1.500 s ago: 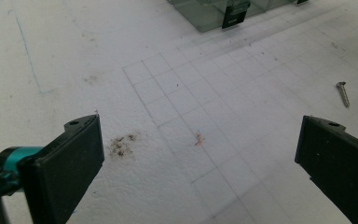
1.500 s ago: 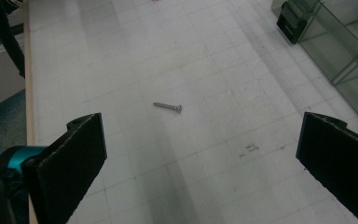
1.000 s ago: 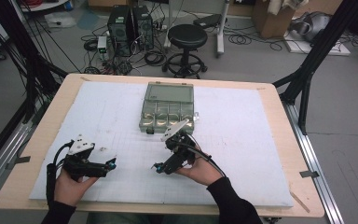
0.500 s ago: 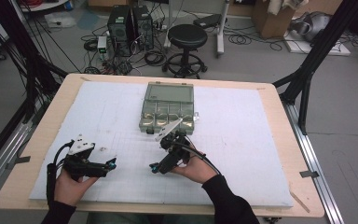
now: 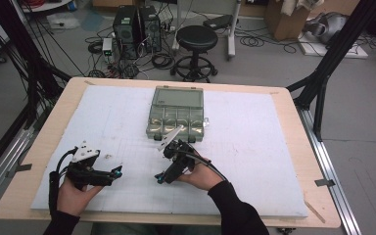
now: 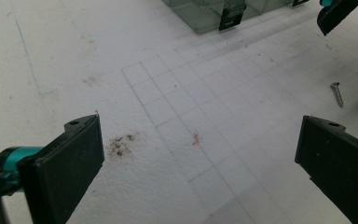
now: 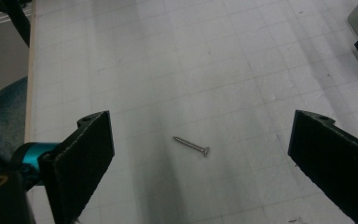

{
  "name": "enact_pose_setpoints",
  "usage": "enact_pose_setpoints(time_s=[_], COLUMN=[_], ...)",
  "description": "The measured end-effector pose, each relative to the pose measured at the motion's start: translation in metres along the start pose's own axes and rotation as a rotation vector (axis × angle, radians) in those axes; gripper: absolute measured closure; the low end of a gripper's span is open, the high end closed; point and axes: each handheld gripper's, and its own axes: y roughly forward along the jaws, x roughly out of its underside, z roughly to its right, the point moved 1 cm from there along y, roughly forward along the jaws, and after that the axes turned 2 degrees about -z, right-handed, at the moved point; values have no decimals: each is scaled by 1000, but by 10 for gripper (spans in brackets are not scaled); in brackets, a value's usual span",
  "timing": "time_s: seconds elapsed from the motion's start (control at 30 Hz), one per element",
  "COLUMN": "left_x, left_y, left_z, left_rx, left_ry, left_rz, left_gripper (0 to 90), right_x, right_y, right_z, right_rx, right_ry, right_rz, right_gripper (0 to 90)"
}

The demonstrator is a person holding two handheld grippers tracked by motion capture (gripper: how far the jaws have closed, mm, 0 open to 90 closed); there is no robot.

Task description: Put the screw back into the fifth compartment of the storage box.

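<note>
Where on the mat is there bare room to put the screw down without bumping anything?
Bare mat lies right of the box, out to the table's right edge, and left of the box too. It is crowded in front of the box, where the right tool hangs open over the screw.

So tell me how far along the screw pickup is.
Done: the compartment box lies open on the table, and the right gripper is lined up over the screw. In hand: its jaws have just been closing, not yet touching it. Left: grip and lift. The left gripper is open, empty.
</note>
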Motion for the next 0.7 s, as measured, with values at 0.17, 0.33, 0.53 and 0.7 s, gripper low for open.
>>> enact_pose_setpoints(time_s=[0.17,0.33,0.53,0.7], left_x=[0,0,0,0], left_y=[0,0,0,0], left_z=[0,-1,0,0], left_rx=[2,3,4,2], left_ry=[3,4,2,3], left_rz=[-2,-2,0,2], left_gripper=[17,17,17,17], right_x=[0,0,-2,-2], right_y=[4,8,10,12], right_z=[1,1,0,0], right_rx=[-12,-29,-36,-49], right_ry=[-17,-27,-36,-43], right_rz=[-18,-27,-27,-38], right_gripper=[148,159,171,202])
